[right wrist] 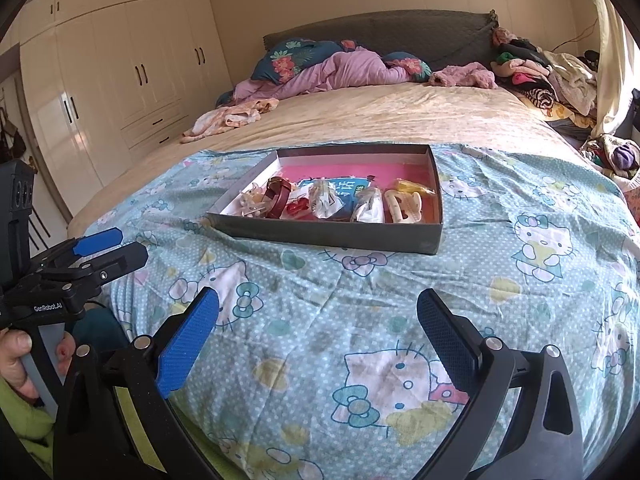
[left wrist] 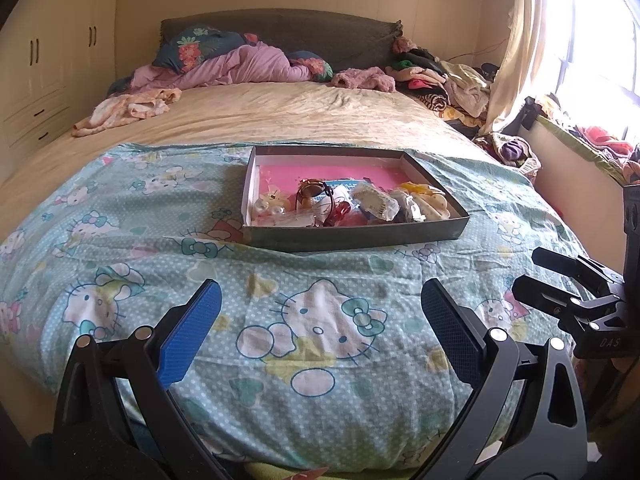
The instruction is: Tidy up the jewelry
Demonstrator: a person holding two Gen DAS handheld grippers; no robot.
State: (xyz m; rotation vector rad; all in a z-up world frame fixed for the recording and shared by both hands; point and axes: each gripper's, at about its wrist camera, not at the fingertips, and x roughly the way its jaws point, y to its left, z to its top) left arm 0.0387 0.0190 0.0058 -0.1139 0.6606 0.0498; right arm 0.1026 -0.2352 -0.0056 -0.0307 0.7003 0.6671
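Jewelry (right wrist: 332, 200) lay mixed in a shallow gray box (right wrist: 332, 236) with a pink bottom, on the blue cartoon blanket (right wrist: 500, 312) at the foot of the bed (right wrist: 380, 116). I could see a dark red strap (right wrist: 278, 196), a cream hair clip (right wrist: 404, 206), a yellow piece (right wrist: 408, 185) and some small clear bags (right wrist: 326, 200). All pieces were crowded along the near wall of the box. The long side of the box ran across the bed, left to right. The left tool (left wrist: 320, 332) hovered low over the blanket in front of the box, wide open and empty. The right tool (right wrist: 318, 340) hovered beside it, also wide open and empty. A hand (right wrist: 24, 360) gripped the gray handle of the left tool.
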